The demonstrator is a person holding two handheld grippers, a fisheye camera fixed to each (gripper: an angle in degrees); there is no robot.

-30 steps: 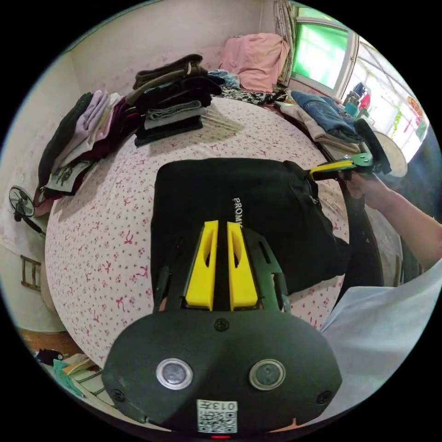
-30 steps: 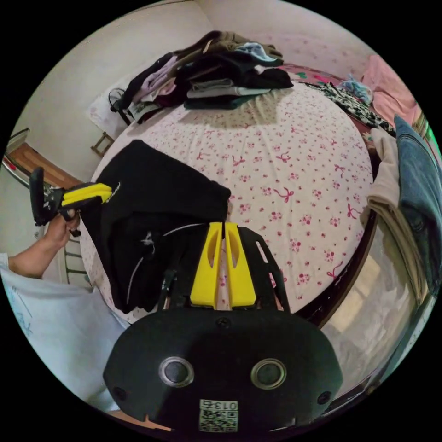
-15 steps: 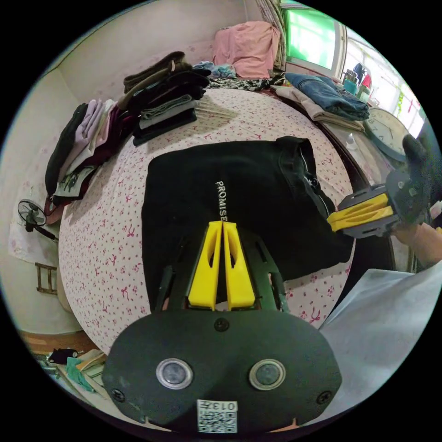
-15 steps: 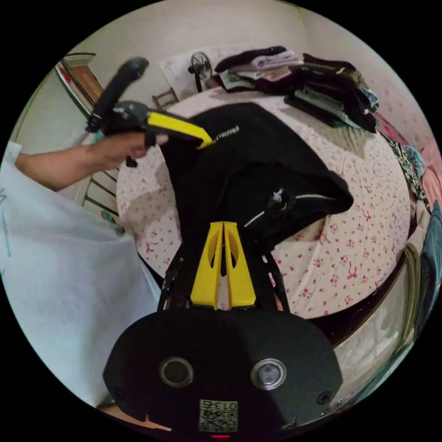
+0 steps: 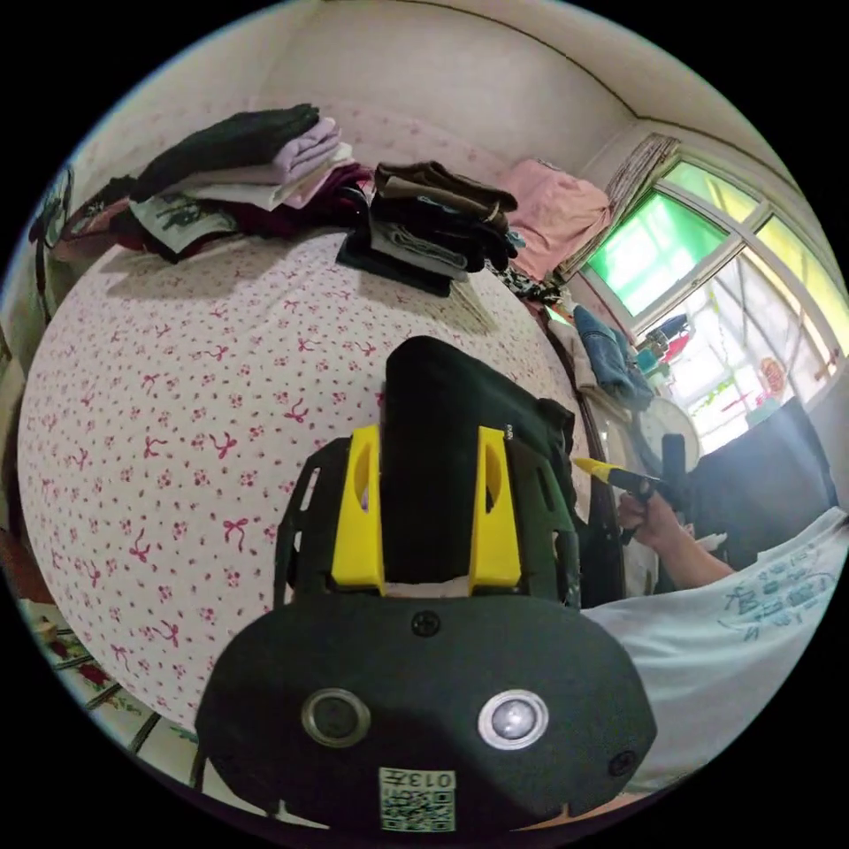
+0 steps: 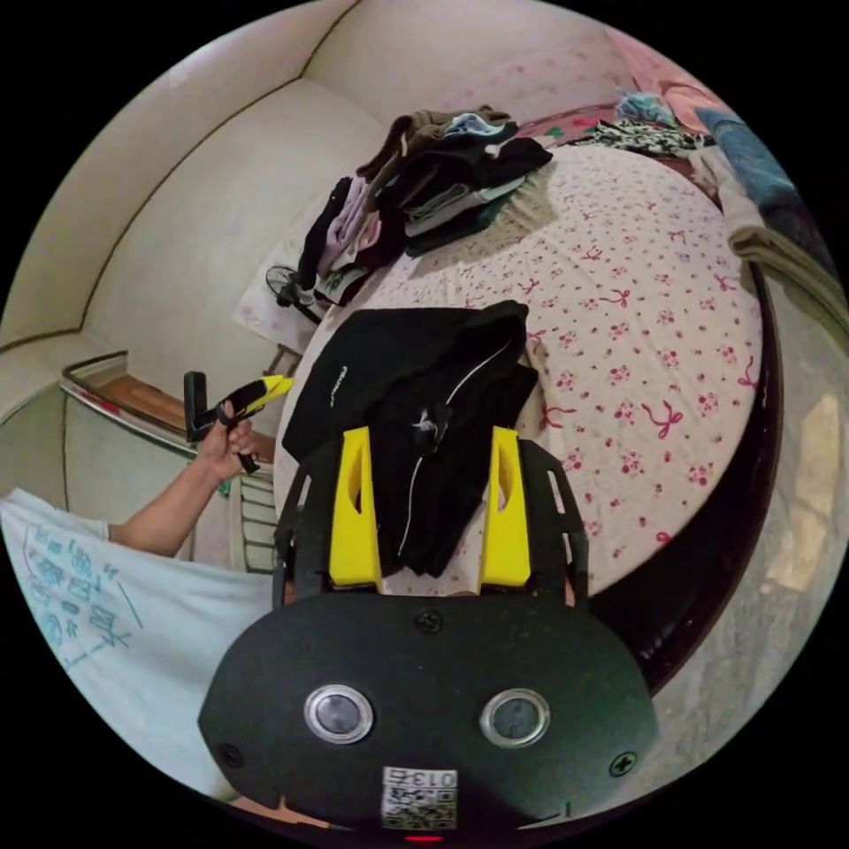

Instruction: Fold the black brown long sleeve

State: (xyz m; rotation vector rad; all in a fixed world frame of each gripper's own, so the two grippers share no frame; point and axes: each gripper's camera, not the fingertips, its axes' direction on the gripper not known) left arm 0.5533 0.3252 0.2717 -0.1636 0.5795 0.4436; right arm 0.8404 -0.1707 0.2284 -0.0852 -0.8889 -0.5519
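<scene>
While the left gripper (image 5: 426, 508) hung low over the near end of the black top (image 5: 447, 416), its yellow jaws stood wide apart with the cloth showing between them — no jaw pressed on it as far as the left gripper view let me judge. That top lay on the bed (image 5: 203, 389), on the sheet with pink bows, already doubled into a narrow bundle near the edge closest to the person. Two stacks of folded clothes (image 5: 354, 199) sat at the far side of the bed, well apart from it. Off to one side the right gripper (image 5: 610, 475) showed small, in a hand beyond the bed's edge and clear of the cloth.

From the right gripper view, the right gripper's own jaws (image 6: 429, 508) were likewise spread wide and empty, framing the top (image 6: 416, 398) without touching it. Here the bundle looked less tidy: one layer lay skewed over another, a thin white cord trailing across the front. The left gripper (image 6: 252, 398) appeared at the left, held in a hand (image 6: 221, 439) out past the mattress edge; its opening could not be made out from there.

By my reading, a fold had been laid down and both tools let go — the task sat between folds. The next move would call for squaring the skewed layers, then a fresh grip on one end to bring it across in a final fold.
</scene>
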